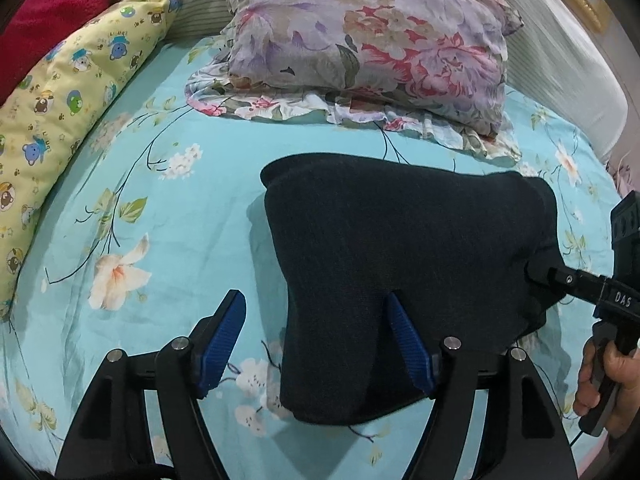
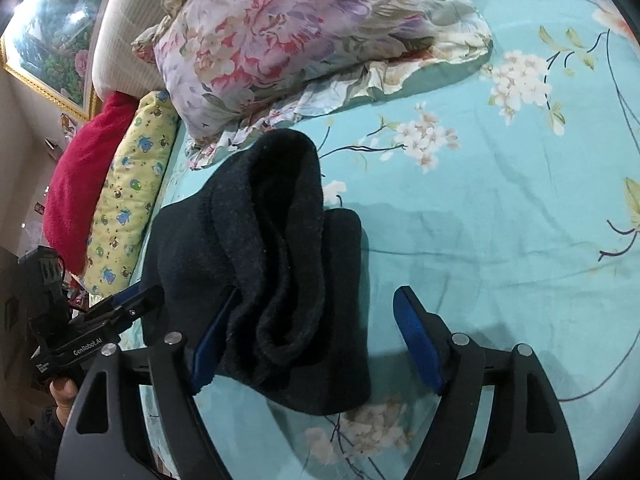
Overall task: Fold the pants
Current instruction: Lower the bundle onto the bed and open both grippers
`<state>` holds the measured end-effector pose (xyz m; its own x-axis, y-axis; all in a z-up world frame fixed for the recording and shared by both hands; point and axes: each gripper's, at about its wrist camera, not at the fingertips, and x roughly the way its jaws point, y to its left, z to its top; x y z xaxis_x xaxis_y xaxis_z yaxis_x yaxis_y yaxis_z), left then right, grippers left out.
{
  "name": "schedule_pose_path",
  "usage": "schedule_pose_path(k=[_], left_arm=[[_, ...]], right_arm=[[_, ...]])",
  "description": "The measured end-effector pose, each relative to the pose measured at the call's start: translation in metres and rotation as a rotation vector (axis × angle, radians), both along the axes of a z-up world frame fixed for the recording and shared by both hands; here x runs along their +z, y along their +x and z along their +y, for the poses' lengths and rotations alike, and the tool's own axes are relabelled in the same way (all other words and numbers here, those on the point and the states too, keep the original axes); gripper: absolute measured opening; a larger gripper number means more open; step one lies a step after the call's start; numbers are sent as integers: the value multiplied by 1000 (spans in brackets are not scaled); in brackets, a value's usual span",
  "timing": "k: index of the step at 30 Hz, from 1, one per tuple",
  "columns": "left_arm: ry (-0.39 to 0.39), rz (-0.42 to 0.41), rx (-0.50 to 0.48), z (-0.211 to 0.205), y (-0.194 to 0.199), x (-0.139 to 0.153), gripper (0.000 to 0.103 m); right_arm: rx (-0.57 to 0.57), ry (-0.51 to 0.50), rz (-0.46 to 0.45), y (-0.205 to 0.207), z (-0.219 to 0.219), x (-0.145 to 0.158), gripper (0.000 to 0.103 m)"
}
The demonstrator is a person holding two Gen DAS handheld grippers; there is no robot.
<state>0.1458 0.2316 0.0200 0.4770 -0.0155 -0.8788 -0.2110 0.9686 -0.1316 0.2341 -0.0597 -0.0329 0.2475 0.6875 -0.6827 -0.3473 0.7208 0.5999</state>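
On the bed (image 1: pixel 168 216), just below the floral pillow (image 1: pixel 360 40), the dark pants (image 1: pixel 400 264) lie gathered into a compact, thick bundle, so I judge the folding nearly or fully done. Both the left tool (image 1: pixel 318 344) and the right tool (image 2: pixel 316 344) stand open, gripping nothing, each with one pad against the cloth. Layer count, waistband and the bundle's underside are hidden in the dark fabric.
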Motion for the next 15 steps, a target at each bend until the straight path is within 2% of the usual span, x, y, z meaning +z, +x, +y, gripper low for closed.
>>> schedule_pose_path(k=[6,15], left_arm=[[14,3,1,-5,-12,3,73],[30,23,0,-12,-29,4,74]], right_arm=[[19,4,-28,-9,-5,10,79],[63,-48,-89,-34,-7,23,82]])
